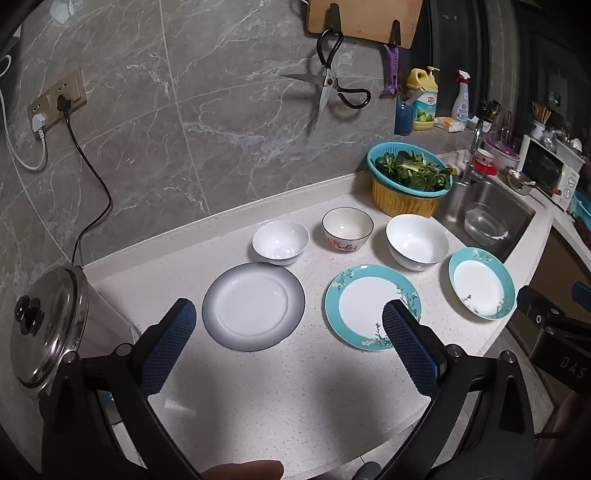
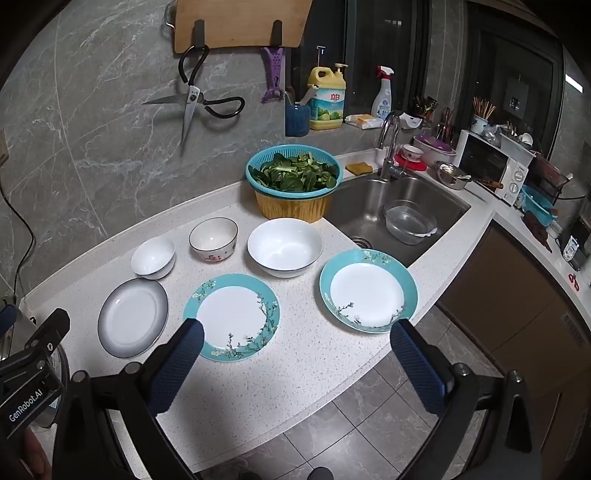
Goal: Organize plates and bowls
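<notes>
On the white counter (image 1: 288, 387) lie a grey-rimmed plate (image 1: 253, 305), a flat teal floral plate (image 1: 371, 306) and a deeper teal floral plate (image 1: 481, 282). Behind them stand a small white bowl (image 1: 280, 242), a dark-rimmed bowl with red pattern (image 1: 347, 229) and a large white bowl (image 1: 417, 242). The right wrist view shows the same: grey plate (image 2: 133, 322), teal plates (image 2: 232, 316) (image 2: 368, 290), bowls (image 2: 153, 256) (image 2: 213, 239) (image 2: 284, 245). My left gripper (image 1: 288, 321) is open and empty above the counter's front. My right gripper (image 2: 295, 336) is open and empty, in front of the teal plates.
A teal colander of greens on a yellow basket (image 1: 408, 179) stands by the sink (image 2: 399, 210), which holds a clear bowl (image 2: 408, 221). A steel pot with lid (image 1: 48, 325) is at the left. Scissors (image 1: 327, 83) and a cutting board (image 1: 364, 18) hang on the wall.
</notes>
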Action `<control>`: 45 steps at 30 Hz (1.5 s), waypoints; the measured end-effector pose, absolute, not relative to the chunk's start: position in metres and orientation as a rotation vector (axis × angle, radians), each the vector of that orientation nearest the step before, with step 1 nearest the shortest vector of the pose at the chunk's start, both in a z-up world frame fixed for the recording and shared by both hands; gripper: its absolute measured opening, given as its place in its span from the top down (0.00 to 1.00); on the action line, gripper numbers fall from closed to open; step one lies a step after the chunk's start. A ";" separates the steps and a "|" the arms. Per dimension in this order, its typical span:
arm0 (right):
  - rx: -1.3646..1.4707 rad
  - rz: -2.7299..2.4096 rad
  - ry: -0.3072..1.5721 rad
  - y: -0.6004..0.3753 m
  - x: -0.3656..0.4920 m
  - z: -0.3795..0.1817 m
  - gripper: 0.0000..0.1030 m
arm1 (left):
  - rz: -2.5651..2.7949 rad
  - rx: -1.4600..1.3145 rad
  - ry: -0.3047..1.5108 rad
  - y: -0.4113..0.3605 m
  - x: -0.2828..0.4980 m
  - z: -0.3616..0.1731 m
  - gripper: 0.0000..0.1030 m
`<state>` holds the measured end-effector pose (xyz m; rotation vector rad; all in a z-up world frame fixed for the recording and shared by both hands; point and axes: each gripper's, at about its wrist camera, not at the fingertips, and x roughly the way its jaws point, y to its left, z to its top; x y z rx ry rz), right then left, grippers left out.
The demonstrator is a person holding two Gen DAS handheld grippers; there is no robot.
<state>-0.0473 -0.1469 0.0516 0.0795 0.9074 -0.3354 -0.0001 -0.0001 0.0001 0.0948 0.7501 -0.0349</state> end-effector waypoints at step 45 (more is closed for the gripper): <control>0.072 -0.338 0.908 -0.144 -0.047 0.051 0.00 | -0.030 0.105 0.749 0.002 -0.004 0.000 0.00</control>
